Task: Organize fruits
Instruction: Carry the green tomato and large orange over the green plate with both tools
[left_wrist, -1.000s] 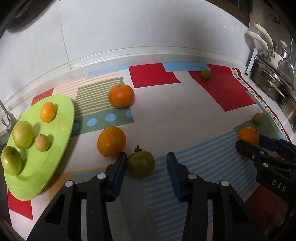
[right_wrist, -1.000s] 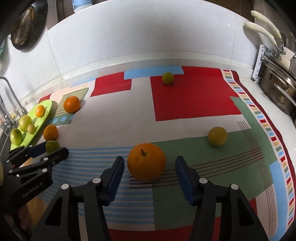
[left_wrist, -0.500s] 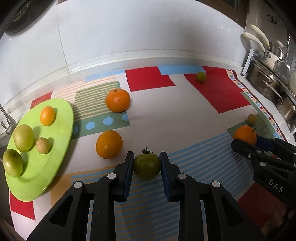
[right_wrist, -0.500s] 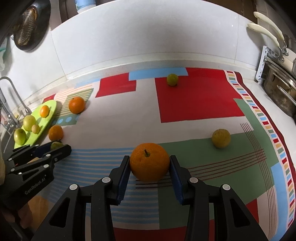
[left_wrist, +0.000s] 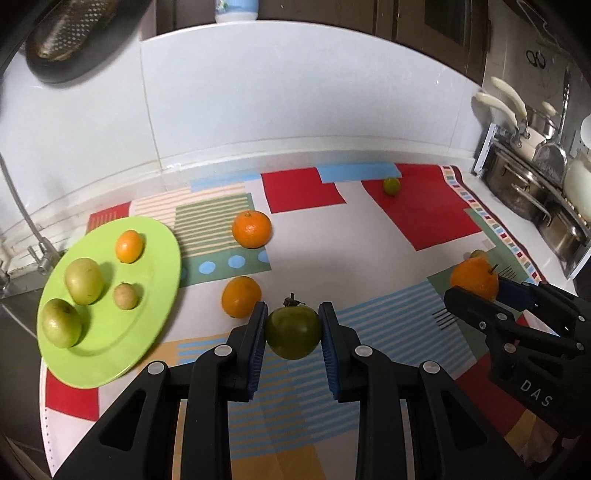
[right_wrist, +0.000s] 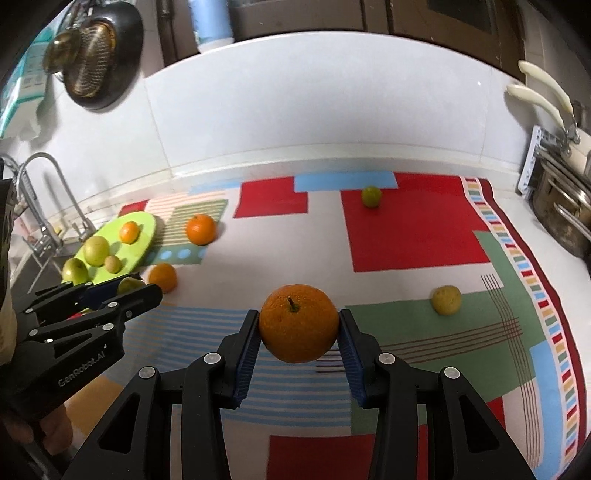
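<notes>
Starting at the far left, you have the green plate lying on the patterned cloth that covers the surface, close to the tap. On the plate sit two pale green fruits, a little tan fruit and a small orange.

Just right of the plate, two more oranges lie on the cloth: one on the striped patch toward the wall, the other nearer you, just beside your left tongs. Those left tongs are closed snugly on a dark green fruit, both blue pads touching its sides, its stalk pointing up. You cannot tell from these views whether it is clear of the cloth.

Further right, your right tongs are clamped on a large orange, pads pressed against both flanks, stalk facing the camera.

Beyond that, a small green fruit rests on the red patch near the wall, and a yellowish fruit lies on the green patch, well apart from your right tongs. At the far right edge, steel pots stand off the cloth.
</notes>
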